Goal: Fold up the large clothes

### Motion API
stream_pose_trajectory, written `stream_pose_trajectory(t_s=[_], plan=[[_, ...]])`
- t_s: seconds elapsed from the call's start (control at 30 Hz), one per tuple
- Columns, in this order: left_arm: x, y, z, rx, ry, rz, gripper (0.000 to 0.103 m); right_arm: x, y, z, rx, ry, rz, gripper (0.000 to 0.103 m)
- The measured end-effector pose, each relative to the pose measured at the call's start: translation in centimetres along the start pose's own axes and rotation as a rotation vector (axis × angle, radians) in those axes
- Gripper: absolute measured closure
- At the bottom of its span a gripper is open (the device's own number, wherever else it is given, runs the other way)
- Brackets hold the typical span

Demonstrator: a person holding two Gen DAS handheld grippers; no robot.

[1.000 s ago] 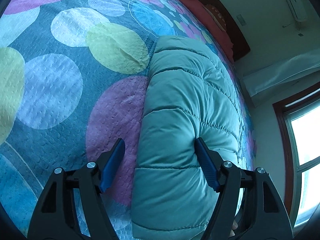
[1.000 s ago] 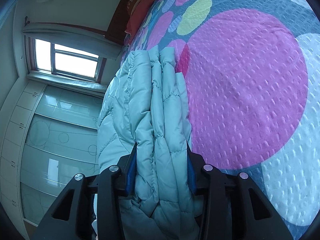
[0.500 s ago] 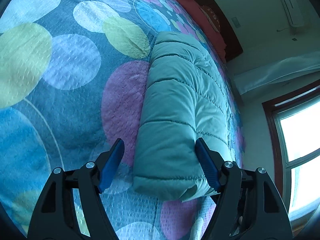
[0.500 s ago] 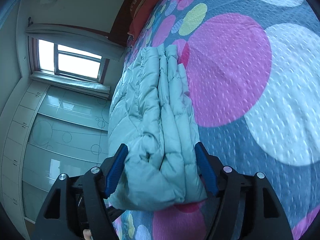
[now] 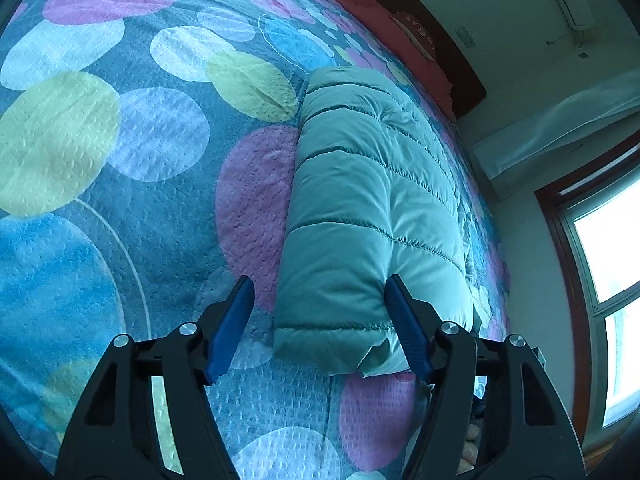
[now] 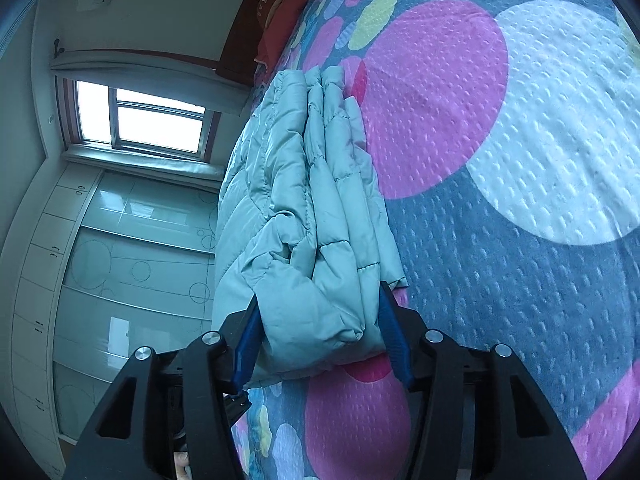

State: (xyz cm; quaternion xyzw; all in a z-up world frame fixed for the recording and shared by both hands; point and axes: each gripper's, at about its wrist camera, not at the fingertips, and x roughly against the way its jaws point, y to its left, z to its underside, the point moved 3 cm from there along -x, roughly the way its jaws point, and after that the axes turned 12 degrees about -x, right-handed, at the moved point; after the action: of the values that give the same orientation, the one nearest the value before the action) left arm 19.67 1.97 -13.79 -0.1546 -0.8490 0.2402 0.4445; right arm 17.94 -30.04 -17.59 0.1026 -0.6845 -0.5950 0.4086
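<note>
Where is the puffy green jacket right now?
The puffy green jacket lies folded on the spotted bedspread, near the bed's window-side edge, its near end just ahead of both grippers.

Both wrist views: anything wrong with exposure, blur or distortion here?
Left wrist view: window blown out to white, strong fisheye bending of the bedspread, dark corners; folded jacket sharp, no motion blur. Right wrist view: window also overexposed, glossy wardrobe doors carry reflections, jacket seams crisp; overall cool blue-green cast in both.
</note>
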Motion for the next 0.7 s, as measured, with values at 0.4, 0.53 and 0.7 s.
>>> stream_pose_trajectory(t_s=[0.4, 0.53, 0.7], plan=[[2.7, 0.1, 1.6, -0.107, -0.017, -0.179, 0.032, 2.4, 0.0, 1.7, 0.026, -0.029, 0.057, 0.049], [3.7, 0.0, 2.2, -0.180, -0.026, -0.274, 0.032, 3.1, 1.0, 3.1, 0.106, -0.065, 0.158, 0.049], [5.1, -0.9, 3.1, -0.289, -0.066, -0.391, 0.025, 3.4, 2.7, 5.0, 0.241, -0.116, 0.310, 0.048]])
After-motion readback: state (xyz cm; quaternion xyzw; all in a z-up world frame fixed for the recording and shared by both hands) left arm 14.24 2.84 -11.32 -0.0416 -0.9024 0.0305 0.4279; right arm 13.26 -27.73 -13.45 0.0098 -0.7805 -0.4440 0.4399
